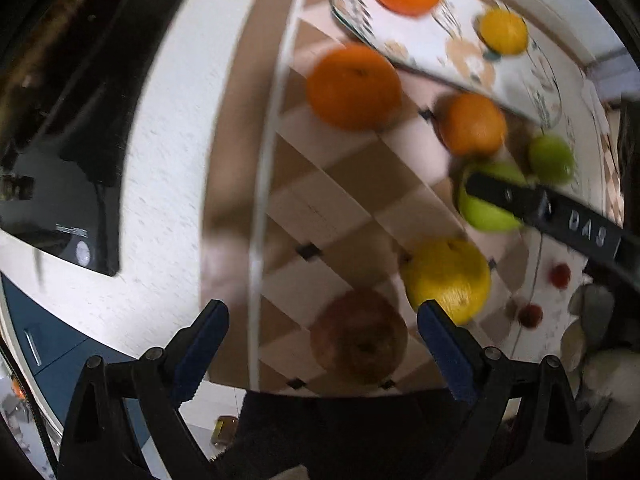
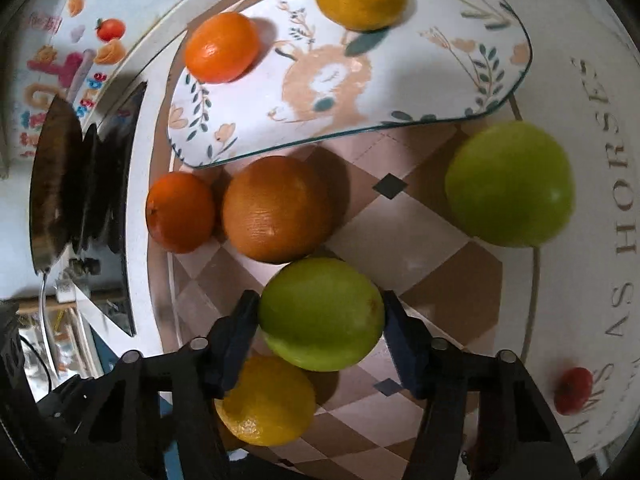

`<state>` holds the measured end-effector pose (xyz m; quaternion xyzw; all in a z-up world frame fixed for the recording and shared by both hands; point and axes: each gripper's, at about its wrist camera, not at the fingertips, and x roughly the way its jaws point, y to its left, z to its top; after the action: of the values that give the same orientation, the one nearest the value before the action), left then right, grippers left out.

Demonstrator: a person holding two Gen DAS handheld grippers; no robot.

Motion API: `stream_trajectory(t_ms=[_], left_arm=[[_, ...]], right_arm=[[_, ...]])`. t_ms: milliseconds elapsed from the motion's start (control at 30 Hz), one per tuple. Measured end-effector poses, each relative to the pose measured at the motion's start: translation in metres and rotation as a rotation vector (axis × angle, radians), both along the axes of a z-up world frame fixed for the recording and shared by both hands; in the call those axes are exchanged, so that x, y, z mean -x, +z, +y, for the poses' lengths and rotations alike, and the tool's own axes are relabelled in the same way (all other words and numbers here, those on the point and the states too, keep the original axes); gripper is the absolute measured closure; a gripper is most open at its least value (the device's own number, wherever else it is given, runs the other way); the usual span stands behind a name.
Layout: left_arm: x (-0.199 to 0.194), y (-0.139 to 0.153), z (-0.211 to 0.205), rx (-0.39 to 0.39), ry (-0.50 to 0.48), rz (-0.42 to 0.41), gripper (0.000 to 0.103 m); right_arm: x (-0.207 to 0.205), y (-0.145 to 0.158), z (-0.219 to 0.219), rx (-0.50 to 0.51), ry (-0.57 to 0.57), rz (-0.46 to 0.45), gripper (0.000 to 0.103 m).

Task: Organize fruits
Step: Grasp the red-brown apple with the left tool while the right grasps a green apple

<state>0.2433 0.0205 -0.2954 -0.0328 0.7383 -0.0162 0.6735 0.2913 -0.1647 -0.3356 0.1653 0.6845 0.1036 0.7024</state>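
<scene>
Two grippers — right gripper (image 2: 320, 316) pinching green apple (image 2: 322, 314); left gripper (image 1: 320, 332) spread, near mat edge (image 1: 256, 216).

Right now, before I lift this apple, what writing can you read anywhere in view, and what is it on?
"AS HORSE": brown capitals on the white rim of the table mat, right wrist view; further letters at both ends are cut off.
"DAS": pale letters on the right gripper's finger, seen from the left wrist.
Colourful characters on the poster at upper left: too blurred to read.
Small pale mark on the black cooktop: too blurred to read.
</scene>
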Motion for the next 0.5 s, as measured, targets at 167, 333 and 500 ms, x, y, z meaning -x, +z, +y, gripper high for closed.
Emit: stream_trajectory(t_ms=[167,333,500], left_arm=[[0.019,-0.019,-0.017,-0.01,-0.094,0.055,0.006],[0.033,-0.033,-0.033,0.024,-0.145,0.079,0.007],[0.037,-0.038,-0.041,0.041,-0.162,0.068,0.037]], right_arm=[[0.015,-0.001,-0.01,0.012,0.01,0.026,0.04],[0.033,0.004,-0.024,0.044,0.014,0.039,0.04],[0.046,0.003,-0.036,0.036,-0.006,0.055,0.04]])
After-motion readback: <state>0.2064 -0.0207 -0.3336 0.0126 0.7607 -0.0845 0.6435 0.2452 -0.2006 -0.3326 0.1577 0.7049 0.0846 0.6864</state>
